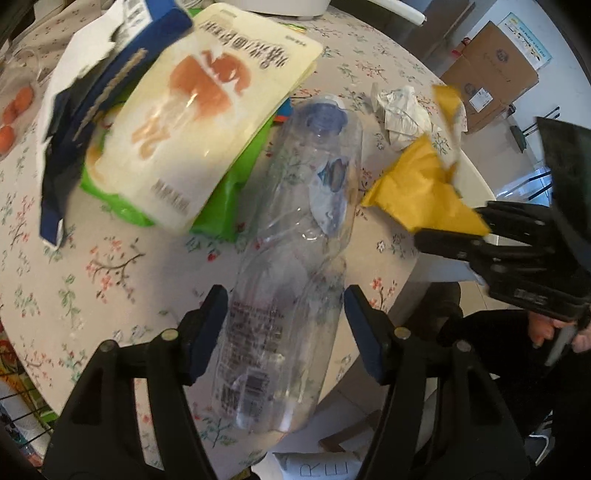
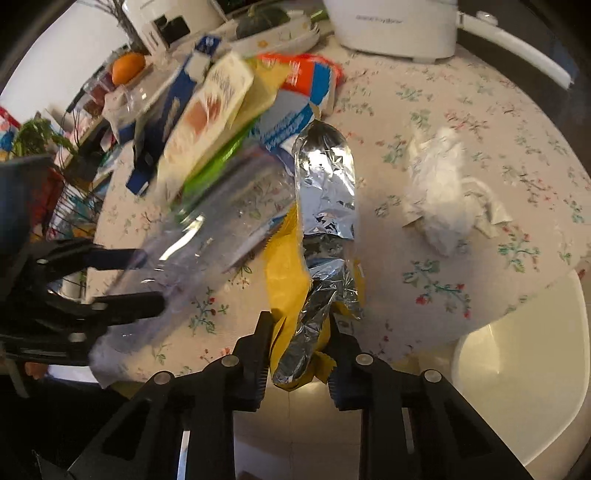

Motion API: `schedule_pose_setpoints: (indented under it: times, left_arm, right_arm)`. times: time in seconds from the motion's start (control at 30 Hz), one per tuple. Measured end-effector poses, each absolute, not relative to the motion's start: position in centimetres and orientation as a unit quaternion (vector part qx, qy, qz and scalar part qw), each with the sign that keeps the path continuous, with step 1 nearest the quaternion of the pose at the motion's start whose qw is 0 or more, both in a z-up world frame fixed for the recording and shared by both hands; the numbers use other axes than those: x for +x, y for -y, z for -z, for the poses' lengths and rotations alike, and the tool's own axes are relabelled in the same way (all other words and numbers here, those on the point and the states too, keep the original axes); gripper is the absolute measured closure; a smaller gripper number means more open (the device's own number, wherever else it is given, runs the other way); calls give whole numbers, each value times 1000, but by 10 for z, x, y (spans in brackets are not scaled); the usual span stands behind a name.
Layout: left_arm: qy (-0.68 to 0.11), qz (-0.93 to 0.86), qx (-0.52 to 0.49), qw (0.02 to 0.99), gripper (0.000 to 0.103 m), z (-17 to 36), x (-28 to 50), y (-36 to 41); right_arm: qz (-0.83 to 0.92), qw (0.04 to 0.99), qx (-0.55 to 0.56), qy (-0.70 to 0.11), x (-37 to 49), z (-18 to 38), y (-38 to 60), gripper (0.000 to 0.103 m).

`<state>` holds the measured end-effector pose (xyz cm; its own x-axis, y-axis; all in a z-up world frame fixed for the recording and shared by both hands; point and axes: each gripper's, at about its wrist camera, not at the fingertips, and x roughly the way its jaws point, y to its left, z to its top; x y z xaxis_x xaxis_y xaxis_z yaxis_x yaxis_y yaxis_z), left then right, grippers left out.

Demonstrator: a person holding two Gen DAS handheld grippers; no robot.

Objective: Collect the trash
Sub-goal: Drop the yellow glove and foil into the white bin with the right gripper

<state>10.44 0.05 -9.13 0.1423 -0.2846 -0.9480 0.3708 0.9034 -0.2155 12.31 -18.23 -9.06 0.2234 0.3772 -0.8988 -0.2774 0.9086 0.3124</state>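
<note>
My left gripper is shut on a clear plastic bottle, held lengthwise over the table's edge; the bottle also shows in the right wrist view. My right gripper is shut on a yellow snack wrapper with a silver foil inside; it shows in the left wrist view at the right. A crumpled white tissue lies on the floral tablecloth, also in the left wrist view.
A pile of packets lies at the back: a cream and orange pouch on a green pack, a blue and white torn box. White appliances stand behind. Oranges lie left. A cardboard box stands on the floor.
</note>
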Motion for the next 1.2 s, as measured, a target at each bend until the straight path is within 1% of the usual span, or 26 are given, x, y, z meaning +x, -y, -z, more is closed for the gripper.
schedule_pose_setpoints:
  times: [0.1, 0.2, 0.37, 0.47, 0.57, 0.77, 0.93, 1.0, 1.07, 1.1, 1.17, 1.2]
  left_arm:
    - [-615, 219, 20, 757, 37, 98, 107, 8]
    - [-604, 217, 5, 767, 41, 96, 104, 9]
    - [-572, 222, -4, 790, 43, 78, 90, -1]
    - [-563, 224, -15, 795, 43, 71, 83, -11]
    - [-558, 238, -18, 795, 43, 65, 74, -14]
    - [-545, 268, -17, 795, 43, 56, 63, -1]
    - [-531, 290, -15, 796, 43, 46, 59, 23]
    - [-527, 300, -12, 795, 43, 43, 59, 36]
    - [-525, 309, -8, 793, 43, 41, 59, 44]
    - [-525, 314, -5, 791, 43, 42, 60, 51]
    - [-525, 322, -2, 788, 43, 41, 60, 65]
    - [-526, 328, 1, 785, 43, 42, 60, 74]
  right_arm:
    - [-205, 791, 51, -575, 120, 78, 195, 77]
    - [-202, 799, 69, -562, 116, 64, 214, 77]
    - [-185, 824, 89, -528, 112, 39, 250, 77]
    - [-155, 830, 103, -525, 112, 34, 275, 77]
    - [-115, 830, 107, -535, 112, 40, 302, 77]
    - [-38, 795, 127, -592, 106, 81, 359, 76]
    - [-15, 777, 134, -615, 95, 104, 380, 74]
    - [-14, 773, 139, -619, 92, 109, 386, 71]
    - [-12, 769, 143, -623, 90, 111, 390, 69]
    - [-11, 767, 149, -624, 90, 110, 393, 66]
    - [-4, 771, 158, -616, 85, 103, 402, 39]
    - [-1, 778, 162, -607, 80, 98, 406, 36]
